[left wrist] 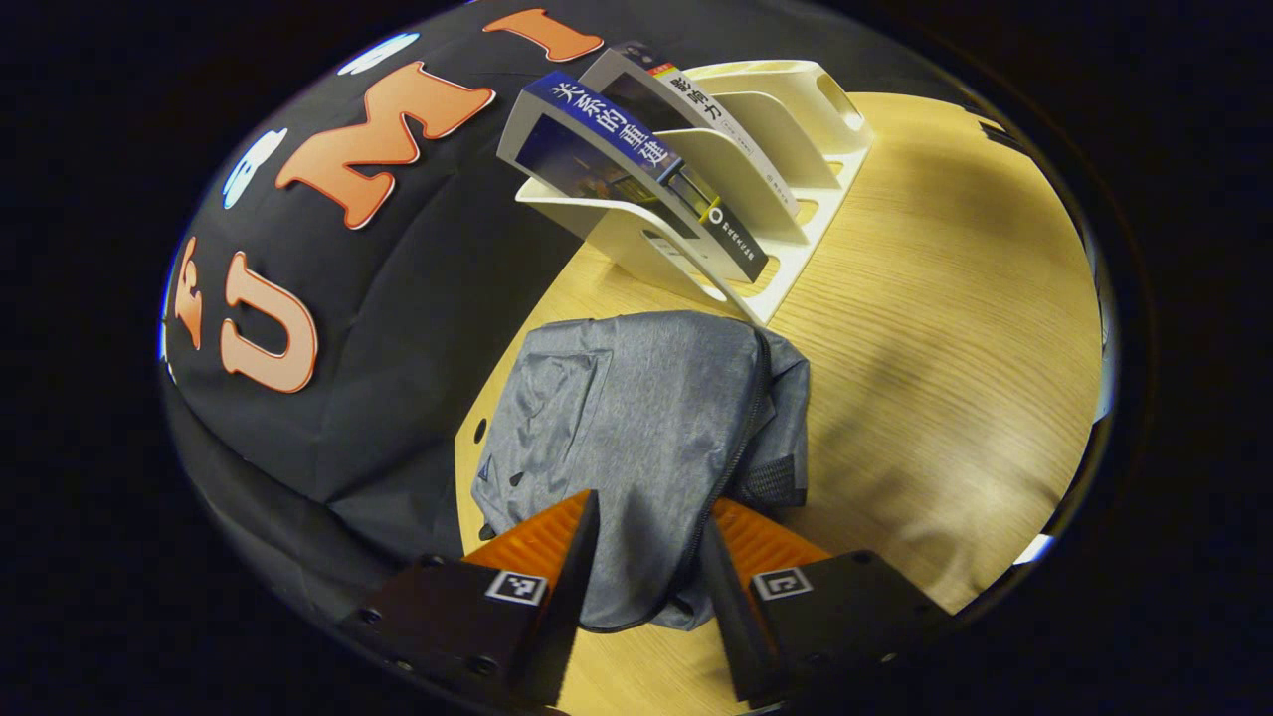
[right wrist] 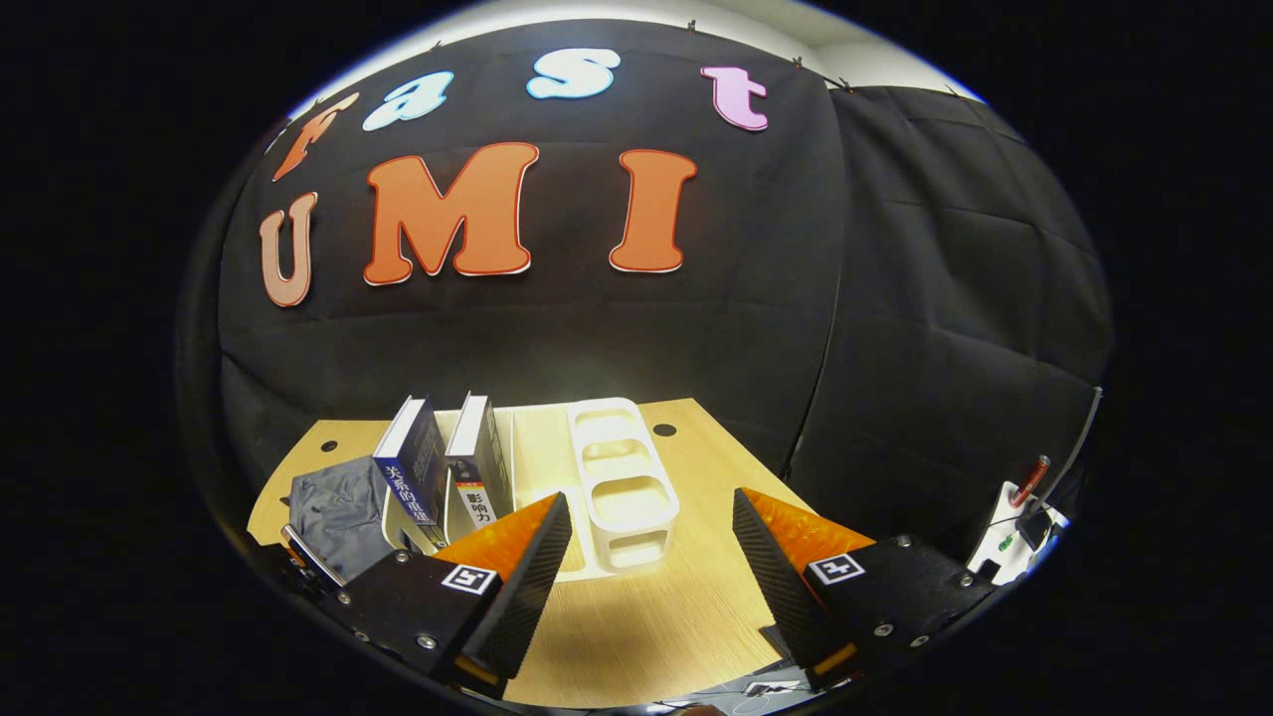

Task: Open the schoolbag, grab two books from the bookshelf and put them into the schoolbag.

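Left gripper view: left hand-held gripper (left wrist: 646, 557) sits low over the near end of the grey schoolbag (left wrist: 636, 418), fingers parted to either side of the fabric. Contact with the cloth cannot be confirmed, so I log it as spread, not clamped. The zipper (left wrist: 741, 438) runs along the bag's right edge and looks closed; the bag lies flat on the wooden surface (left wrist: 945, 378). Judgement: this placement suits pinning or lifting the bag so the zip can be worked, meaning the opening step is not yet done. Just beyond the bag stands the white bookshelf (left wrist: 786, 179), with the blue book (left wrist: 636, 169) and a second book (left wrist: 686, 99) leaning in its slots.

Right gripper view: right hand-held gripper (right wrist: 651, 557) hangs above the surface, fingers wide apart, holding nothing. It faces the bookshelf, both books upright, bag to their left. Probably waiting its turn.
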A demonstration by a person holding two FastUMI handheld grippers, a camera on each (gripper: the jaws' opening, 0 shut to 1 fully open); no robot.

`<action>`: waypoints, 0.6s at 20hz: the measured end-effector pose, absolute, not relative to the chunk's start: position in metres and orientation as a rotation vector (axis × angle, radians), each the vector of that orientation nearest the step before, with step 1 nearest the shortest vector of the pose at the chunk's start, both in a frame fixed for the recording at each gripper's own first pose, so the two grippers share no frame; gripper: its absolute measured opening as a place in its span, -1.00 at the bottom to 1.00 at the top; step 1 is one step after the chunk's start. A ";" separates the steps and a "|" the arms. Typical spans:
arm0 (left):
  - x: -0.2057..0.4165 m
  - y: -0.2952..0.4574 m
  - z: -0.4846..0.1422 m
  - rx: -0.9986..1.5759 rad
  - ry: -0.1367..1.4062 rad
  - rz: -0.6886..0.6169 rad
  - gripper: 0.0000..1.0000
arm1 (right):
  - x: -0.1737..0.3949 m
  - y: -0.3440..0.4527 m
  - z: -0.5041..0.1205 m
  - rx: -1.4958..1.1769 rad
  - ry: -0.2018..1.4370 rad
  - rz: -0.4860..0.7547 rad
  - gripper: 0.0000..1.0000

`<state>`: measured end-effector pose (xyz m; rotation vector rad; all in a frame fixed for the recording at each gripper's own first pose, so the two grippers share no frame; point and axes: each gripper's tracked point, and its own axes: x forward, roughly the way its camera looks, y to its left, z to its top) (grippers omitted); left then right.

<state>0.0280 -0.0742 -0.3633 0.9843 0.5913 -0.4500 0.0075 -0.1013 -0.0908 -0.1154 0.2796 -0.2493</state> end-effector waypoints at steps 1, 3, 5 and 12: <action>0.025 -0.076 -0.365 0.980 0.609 -0.458 0.02 | 0.011 -0.101 -0.089 -0.114 0.279 -0.251 0.96; 0.025 -0.075 -0.367 0.973 0.647 -0.451 -0.50 | 0.016 -0.094 -0.089 -0.075 0.291 -0.201 0.95; 0.024 -0.078 -0.368 0.971 0.671 -0.453 -0.83 | 0.023 -0.084 -0.083 -0.027 0.279 -0.139 0.95; 0.026 -0.079 -0.365 1.055 0.718 -0.541 -0.98 | 0.038 -0.081 -0.092 -0.024 0.321 -0.107 0.95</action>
